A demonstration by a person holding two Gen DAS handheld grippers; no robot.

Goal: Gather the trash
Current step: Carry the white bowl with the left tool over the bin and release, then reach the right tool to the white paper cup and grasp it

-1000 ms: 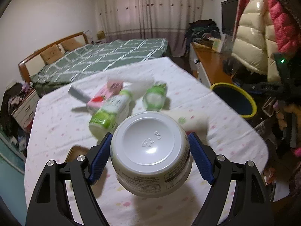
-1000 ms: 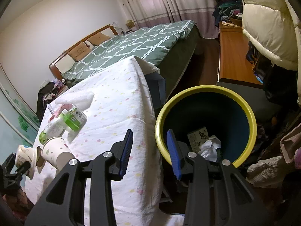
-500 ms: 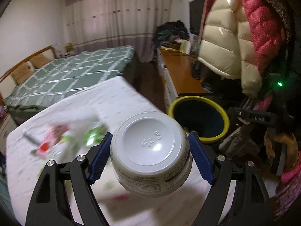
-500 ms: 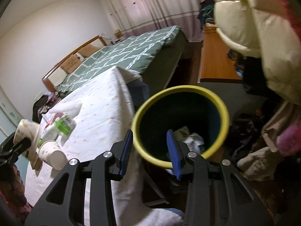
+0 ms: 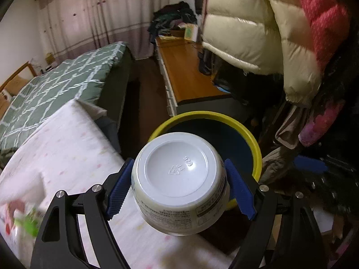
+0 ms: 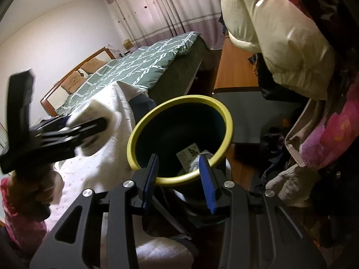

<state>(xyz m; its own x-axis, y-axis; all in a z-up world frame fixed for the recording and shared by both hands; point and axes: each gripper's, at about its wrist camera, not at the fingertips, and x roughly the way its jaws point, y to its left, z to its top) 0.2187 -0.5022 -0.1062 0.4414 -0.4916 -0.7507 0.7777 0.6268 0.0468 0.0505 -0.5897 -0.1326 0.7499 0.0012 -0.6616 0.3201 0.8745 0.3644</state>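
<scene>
Plastic tub [image 5: 180, 185], white and upside down with its base toward the camera, sits clamped between the blue pads [image 5: 118, 190] of the left gripper [image 5: 179, 188], which press on its sides near the rim end. It looks light and empty, thin-walled enough to flex under a hard squeeze, and its smooth printed wall may slip, so a hold across the widest part, as here, seems the safest. Just beyond it, partly hidden by the tub, stands the bin [image 5: 257, 148] with its yellow rim, off the right edge of the table [image 5: 67, 148]; the tub hangs over the table edge and the bin's near rim. Paper scraps [image 6: 190, 154] lie in the bin's bottom. The right gripper [image 6: 178, 172] hangs over the bin's near rim with jaws parted and nothing between them. Blurred bottles [image 5: 27, 222] remain at the near left of the table. A second ago the tub was held over the middle of the table with the bottles behind it and the bin far right; now the bin is straight ahead. Farther off are the bed [image 5: 56, 85] and curtains [image 5: 94, 22].
</scene>
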